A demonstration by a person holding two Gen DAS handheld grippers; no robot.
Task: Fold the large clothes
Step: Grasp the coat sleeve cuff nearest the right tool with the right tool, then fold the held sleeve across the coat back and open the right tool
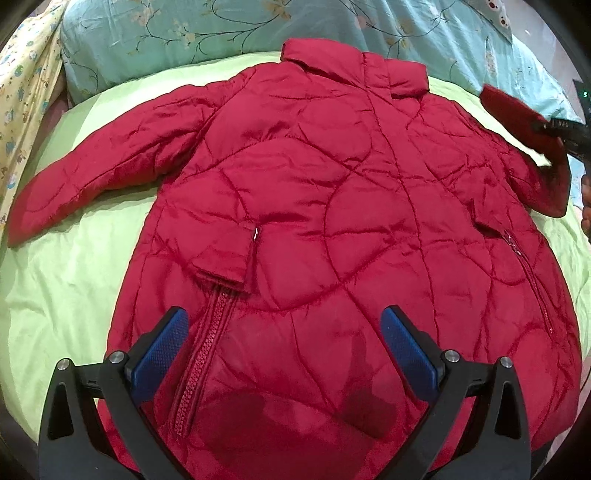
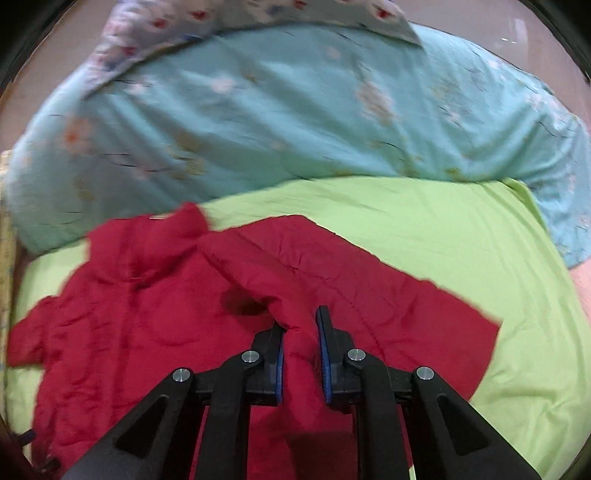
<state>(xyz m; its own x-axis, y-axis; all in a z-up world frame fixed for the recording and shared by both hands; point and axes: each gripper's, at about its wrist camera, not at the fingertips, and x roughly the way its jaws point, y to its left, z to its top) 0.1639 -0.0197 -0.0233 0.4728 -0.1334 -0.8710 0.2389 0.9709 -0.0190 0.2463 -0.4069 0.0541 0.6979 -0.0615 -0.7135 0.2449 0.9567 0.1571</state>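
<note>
The red quilted jacket is lying flat on the green sheet of the bed, with its front side up. Its collar is pointing toward the head edge of the bed, where the blue flowered pillow is lying, and its hem is pointing toward the near edge. So the long axis is running from the near edge to the head edge. The one sleeve is stretching out flat toward the left edge of the bed.

The step in hand seems to be the folding of the other sleeve. The right tool is gripping a ridge of the red sleeve cloth between its narrow jaws, and in the left wrist view this sleeve is lifted above the sheet near the right edge. The left tool is hanging over the lower front of the jacket, with jaws wide and nothing between them.

I judge that the next move is asking the right tool to carry the sleeve across the chest and lay it flat. The padded cloth may spring back, so the left tool could be pressing the body down.
</note>
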